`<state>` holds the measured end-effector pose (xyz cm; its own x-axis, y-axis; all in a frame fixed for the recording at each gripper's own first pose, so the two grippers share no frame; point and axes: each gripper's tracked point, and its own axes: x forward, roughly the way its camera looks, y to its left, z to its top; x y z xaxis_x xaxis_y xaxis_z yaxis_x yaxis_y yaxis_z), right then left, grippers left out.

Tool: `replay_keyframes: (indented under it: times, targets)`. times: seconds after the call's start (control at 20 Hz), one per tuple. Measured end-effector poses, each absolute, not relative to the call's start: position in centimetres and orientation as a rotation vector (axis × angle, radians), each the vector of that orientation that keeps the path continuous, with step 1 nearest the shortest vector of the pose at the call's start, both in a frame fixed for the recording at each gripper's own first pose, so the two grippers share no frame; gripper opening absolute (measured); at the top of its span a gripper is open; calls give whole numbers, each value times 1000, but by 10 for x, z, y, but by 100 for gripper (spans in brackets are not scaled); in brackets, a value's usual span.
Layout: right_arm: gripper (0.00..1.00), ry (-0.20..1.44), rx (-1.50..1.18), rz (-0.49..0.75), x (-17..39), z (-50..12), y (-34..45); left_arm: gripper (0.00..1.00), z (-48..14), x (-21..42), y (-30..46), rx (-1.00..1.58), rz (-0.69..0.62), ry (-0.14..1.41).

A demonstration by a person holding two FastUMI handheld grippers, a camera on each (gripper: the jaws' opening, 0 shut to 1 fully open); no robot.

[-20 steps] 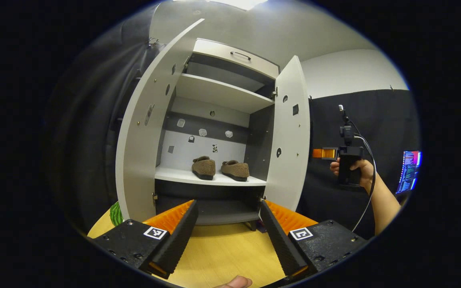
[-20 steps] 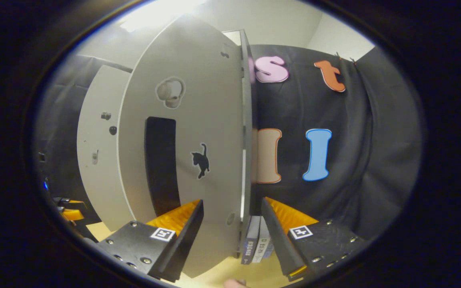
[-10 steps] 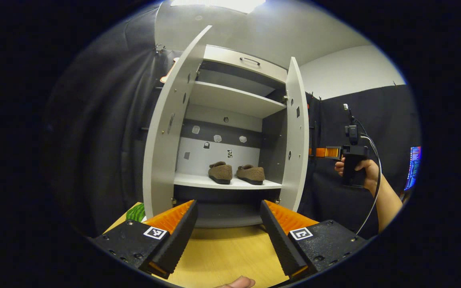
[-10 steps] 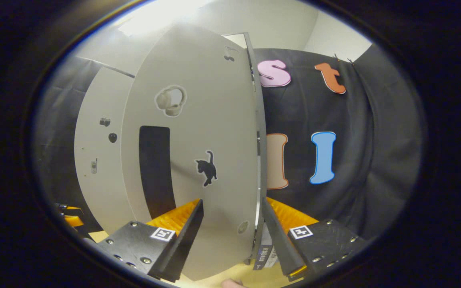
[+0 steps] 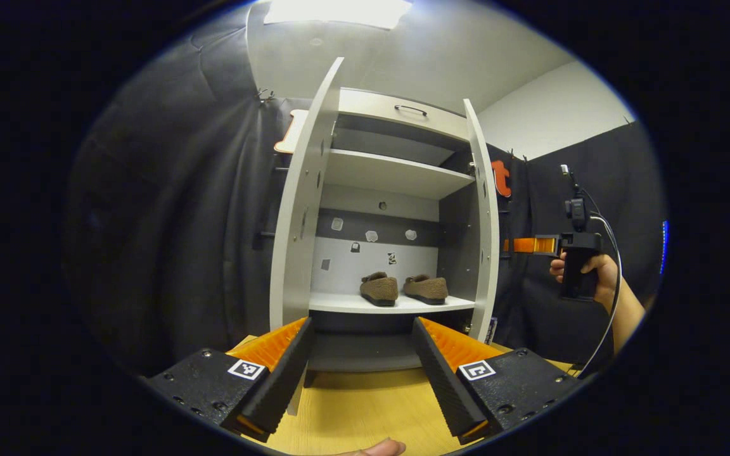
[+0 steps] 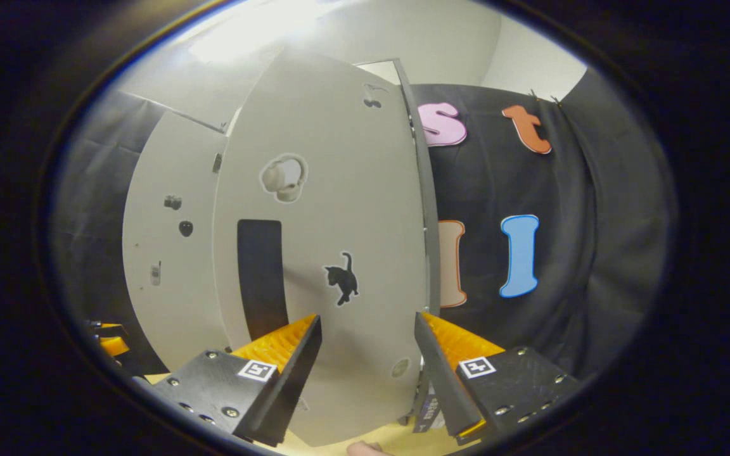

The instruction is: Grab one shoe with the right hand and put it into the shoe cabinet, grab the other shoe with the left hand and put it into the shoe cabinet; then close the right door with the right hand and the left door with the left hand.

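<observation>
Left gripper view looks over a pale wooden table top [image 5: 365, 405] toward a white shoe cabinet [image 5: 390, 209] that stands on it, with black cloth hung behind and to either side, a white wall at the upper right and a ceiling light overhead. Both cabinet doors stand open: the left door [image 5: 298, 215] and the right door [image 5: 484, 221] each show nearly edge-on. Inside are two white shelves, an upper one [image 5: 397, 172] that is bare and a lower one [image 5: 390, 304] carrying two brown shoes side by side, the left shoe [image 5: 379, 289] and the right shoe [image 5: 426, 289] close together without clearly touching. A drawer front with one dark handle [image 5: 410, 109] sits at the top.

The left gripper [image 5: 362, 367] hangs over the near table with its fingers spread wide and nothing between them. Far to the right, a hand [image 5: 583, 273] holds the right gripper [image 5: 528, 244] at about shelf height, just beyond the right door's outer side; from here I cannot tell its opening.

Right gripper view faces the outer face of the right door [image 6: 333, 253], which bears a cat sticker [image 6: 342, 284] and a dark vertical panel [image 6: 262, 278]. The right gripper [image 6: 368, 373] is wide apart, holding nothing, its fingers close in front of the door; contact cannot be judged. The left door [image 6: 168, 240] shows beyond.
</observation>
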<state>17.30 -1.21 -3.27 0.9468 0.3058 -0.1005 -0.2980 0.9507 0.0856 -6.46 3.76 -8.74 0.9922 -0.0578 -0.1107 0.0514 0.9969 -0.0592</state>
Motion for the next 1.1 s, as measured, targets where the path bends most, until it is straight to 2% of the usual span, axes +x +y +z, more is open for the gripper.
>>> replay_keyframes:
  times: [0.05, 0.1, 0.3, 0.45, 0.5, 0.55, 0.6, 0.7, 0.75, 0.85, 0.9, 1.1]
  targets:
    - [89, 118, 86, 331, 172, -34, -3, 92, -88, -65, 39, -65, -52, 119]
    - [89, 123, 103, 352, 171, -36, 6, 95, -87, -66, 42, -73, -49, 121]
    - [97, 107, 86, 329, 169, -35, 3, 95, -86, -66, 62, -81, -6, 140]
    - [96, 112, 112, 326, 162, -40, -7, 95, -88, -63, 82, -96, 7, 156]
    - [96, 113, 119, 329, 159, -42, -10, 99, -89, -66, 85, -108, 5, 168]
    - [96, 124, 127, 338, 156, -45, -12, 92, -90, -70, 94, -104, 17, 168]
    - [96, 139, 133, 343, 150, -50, -16, 95, -89, -73, 105, -96, 31, 166]
    - [96, 151, 113, 330, 142, -57, -28, 91, -90, -77, 125, -82, 58, 172]
    - [96, 149, 94, 324, 137, -58, -33, 95, -91, -78, 140, -73, 80, 174]
    - [96, 135, 81, 308, 127, -57, -41, 95, -90, -77, 166, -69, 127, 182]
    - [96, 129, 86, 307, 121, -55, -42, 91, -90, -76, 176, -68, 144, 187]
    - [94, 60, 119, 247, 95, -35, -48, 95, -73, -64, 218, -24, 174, 186]
